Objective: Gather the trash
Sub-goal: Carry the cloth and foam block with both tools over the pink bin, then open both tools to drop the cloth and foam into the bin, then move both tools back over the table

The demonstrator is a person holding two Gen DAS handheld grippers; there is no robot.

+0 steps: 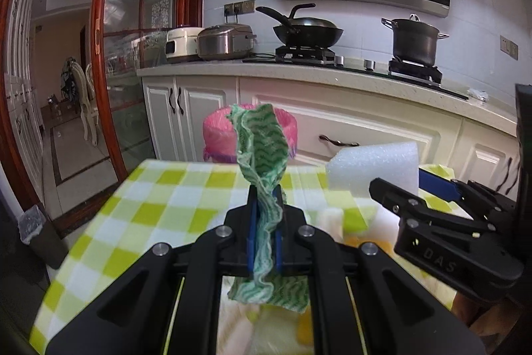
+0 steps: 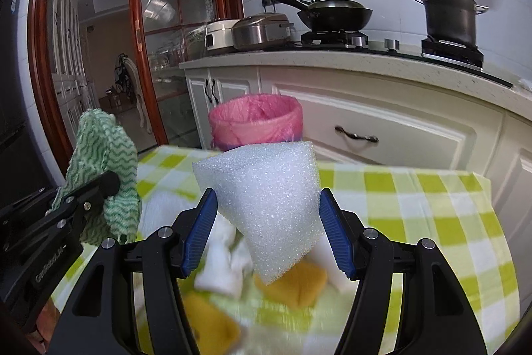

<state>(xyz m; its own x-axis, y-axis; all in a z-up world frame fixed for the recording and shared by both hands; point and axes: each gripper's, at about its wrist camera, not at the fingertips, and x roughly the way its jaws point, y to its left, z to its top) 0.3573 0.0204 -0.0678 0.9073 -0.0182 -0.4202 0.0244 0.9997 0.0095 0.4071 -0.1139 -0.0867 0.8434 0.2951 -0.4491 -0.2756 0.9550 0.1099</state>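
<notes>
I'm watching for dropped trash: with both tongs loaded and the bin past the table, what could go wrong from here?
1. The green wavy-striped cloth hangs loose above and below the left tongs; its tail might snag.
2. The white foam block is wedged at an angle in the right tongs and could slip out before reaching the pink-lined bin.

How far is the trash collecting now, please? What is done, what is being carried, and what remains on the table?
Done: nothing visibly binned. In hand: left gripper clamps the green cloth; right gripper holds the white foam block, before the pink-lined bin. Left: yellow pieces and white scraps on the checked tablecloth.
</notes>
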